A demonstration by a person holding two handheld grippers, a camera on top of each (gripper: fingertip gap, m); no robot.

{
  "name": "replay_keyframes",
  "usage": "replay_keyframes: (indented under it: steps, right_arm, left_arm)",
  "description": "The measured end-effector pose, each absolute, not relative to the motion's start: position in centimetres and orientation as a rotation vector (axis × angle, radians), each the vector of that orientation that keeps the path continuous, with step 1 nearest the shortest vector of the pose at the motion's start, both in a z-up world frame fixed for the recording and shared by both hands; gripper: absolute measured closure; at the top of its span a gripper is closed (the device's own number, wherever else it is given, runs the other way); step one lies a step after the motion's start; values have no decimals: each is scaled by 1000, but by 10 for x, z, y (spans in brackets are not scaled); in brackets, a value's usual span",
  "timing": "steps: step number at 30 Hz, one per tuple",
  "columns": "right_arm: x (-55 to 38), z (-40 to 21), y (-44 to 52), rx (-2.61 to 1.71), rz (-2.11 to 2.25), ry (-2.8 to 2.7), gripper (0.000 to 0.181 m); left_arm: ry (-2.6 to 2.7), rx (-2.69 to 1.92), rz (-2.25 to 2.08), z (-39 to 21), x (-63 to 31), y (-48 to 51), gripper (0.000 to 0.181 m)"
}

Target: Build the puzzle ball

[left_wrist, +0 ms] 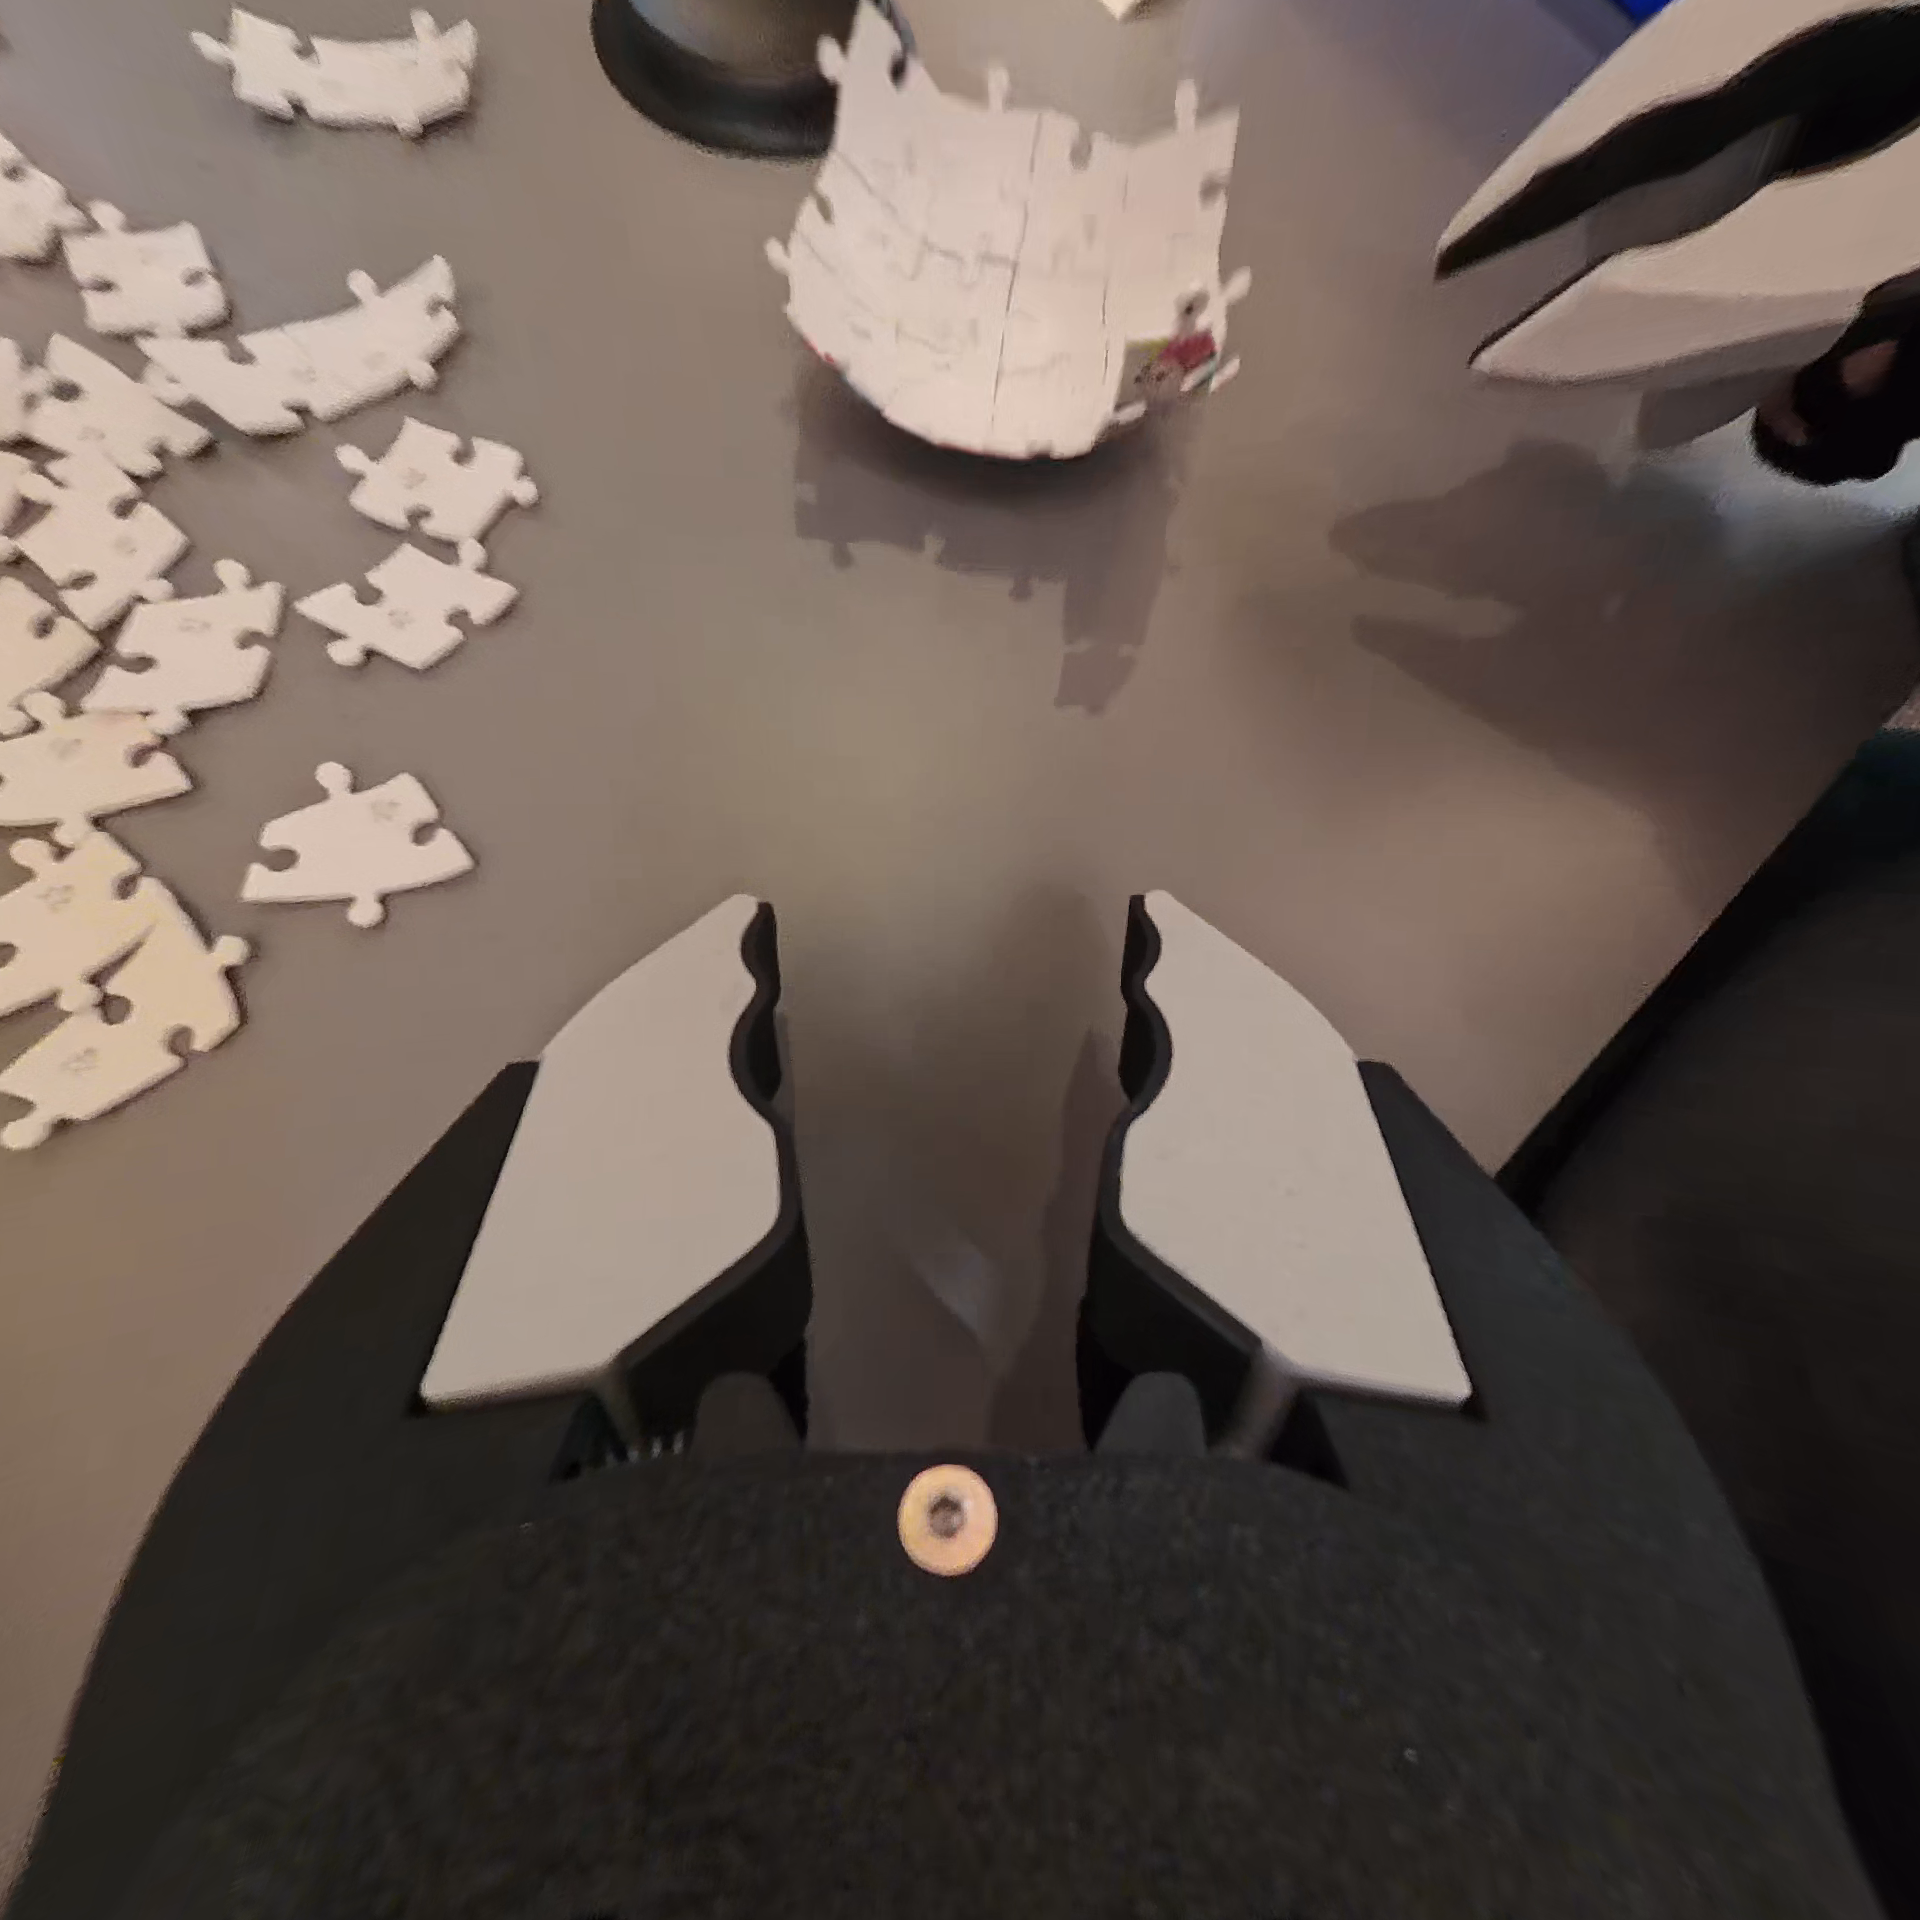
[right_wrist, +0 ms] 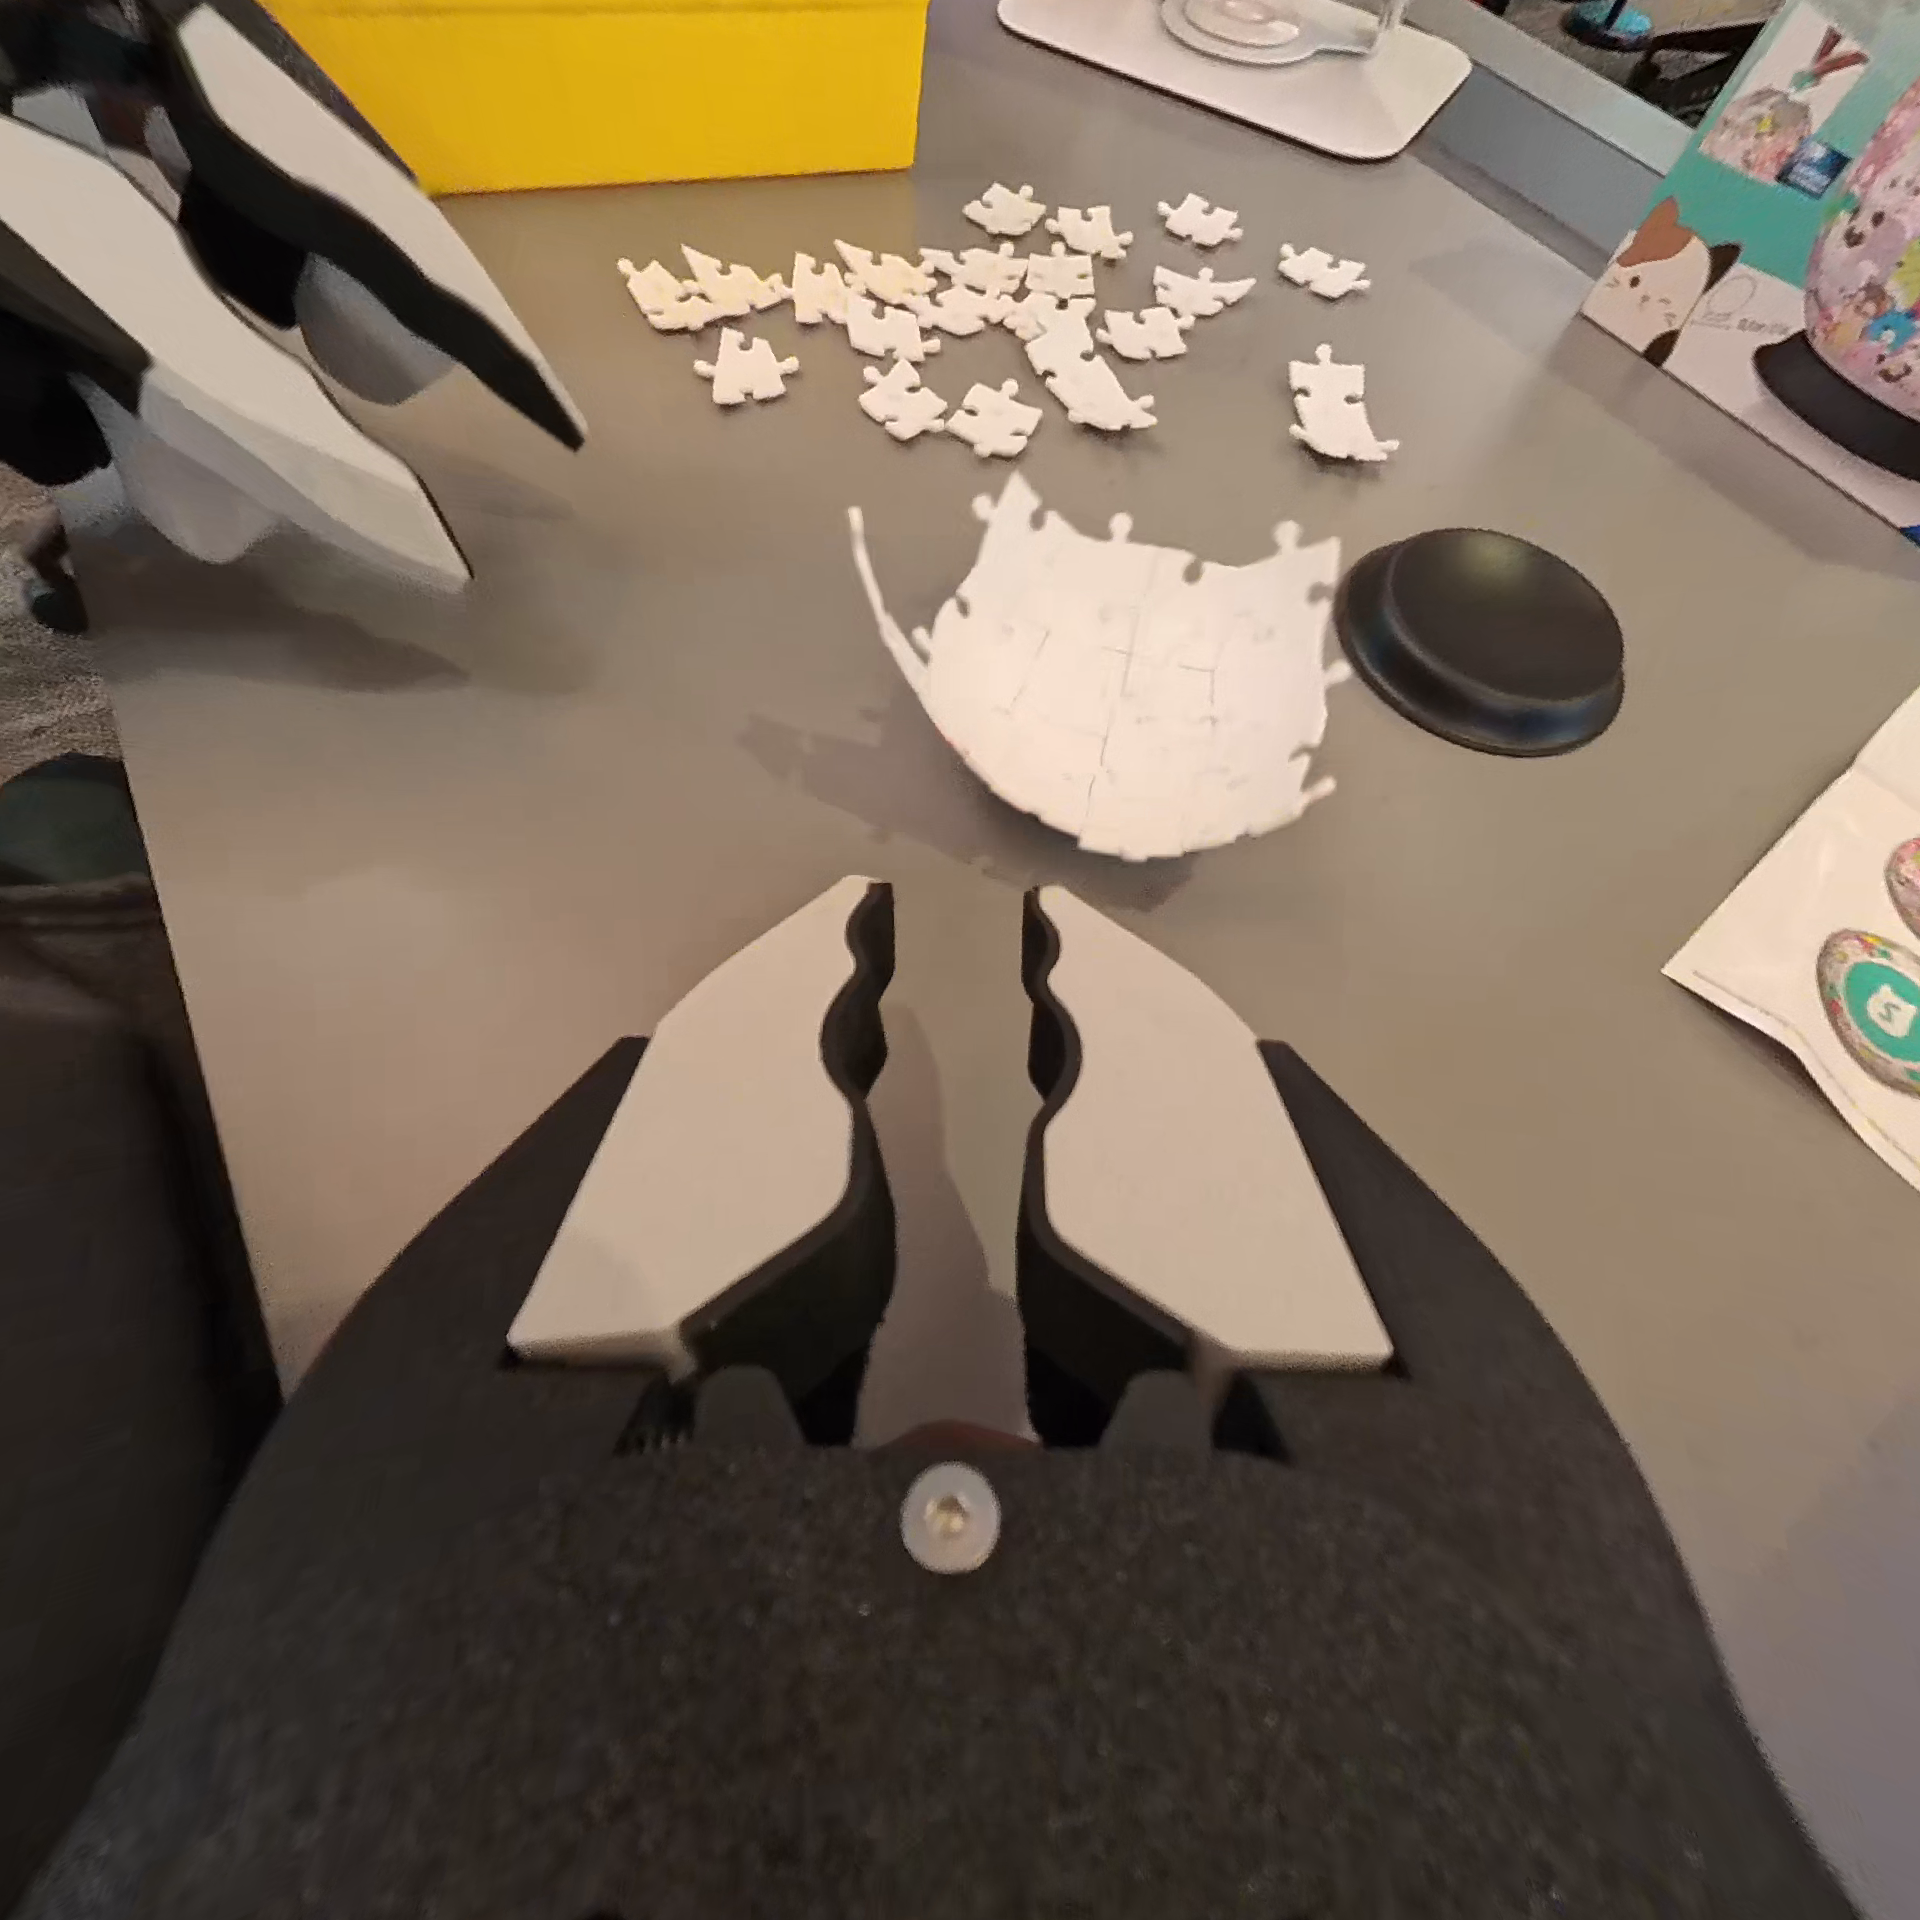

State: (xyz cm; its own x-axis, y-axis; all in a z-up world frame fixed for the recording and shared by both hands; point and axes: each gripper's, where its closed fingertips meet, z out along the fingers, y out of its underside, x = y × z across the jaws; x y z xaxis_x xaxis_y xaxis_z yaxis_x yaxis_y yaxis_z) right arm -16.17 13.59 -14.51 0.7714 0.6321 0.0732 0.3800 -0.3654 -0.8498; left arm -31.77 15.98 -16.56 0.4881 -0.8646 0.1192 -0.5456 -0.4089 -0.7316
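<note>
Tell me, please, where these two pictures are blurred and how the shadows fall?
Left wrist view: the right gripper at the top right is smeared, and the curved puzzle shell is soft, with a jagged shadow toward the camera. Right wrist view: the left gripper is smeared; the loose pieces are sharper.

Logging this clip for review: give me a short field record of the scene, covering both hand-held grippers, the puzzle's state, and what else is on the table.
left hand-held gripper: open, empty, above bare grey table
right hand-held gripper: open, narrower gap, empty
curved white partly built puzzle shell: resting on table, ungripped
loose white puzzle pieces: scattered beyond shell
round black stand: beside shell, empty
yellow box: table's far edge
picture box: far right
</note>
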Motion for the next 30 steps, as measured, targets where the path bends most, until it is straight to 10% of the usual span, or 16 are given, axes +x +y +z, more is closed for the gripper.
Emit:
replay_keyframes:
  steps: [30]
  right_arm:
    - [-203,-133,145,-1809,450,-850,152]
  left_arm:
    - [865,-1922,-985,-107,-364,182,118]
